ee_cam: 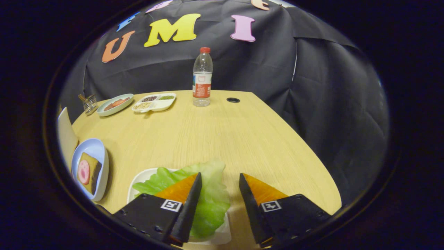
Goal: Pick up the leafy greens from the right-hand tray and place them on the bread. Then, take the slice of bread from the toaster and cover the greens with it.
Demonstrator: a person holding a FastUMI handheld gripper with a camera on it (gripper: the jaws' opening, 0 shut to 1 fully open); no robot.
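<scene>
In your gripper view, the gripper (220, 180) has its jaws wide apart, gripping nothing. The leafy greens (211, 194) lie on a white tray (138, 180) beneath the left finger. The bread (91, 172) sits on a blue plate (100, 152) left of them on the tabletop (225, 135).

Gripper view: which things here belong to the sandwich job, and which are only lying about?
For the job: leafy greens on the white tray, partly between the open tongs; bread with a pink slice on the blue plate.

Lying about: water bottle, divided dish, green plate, wooden table.
</scene>
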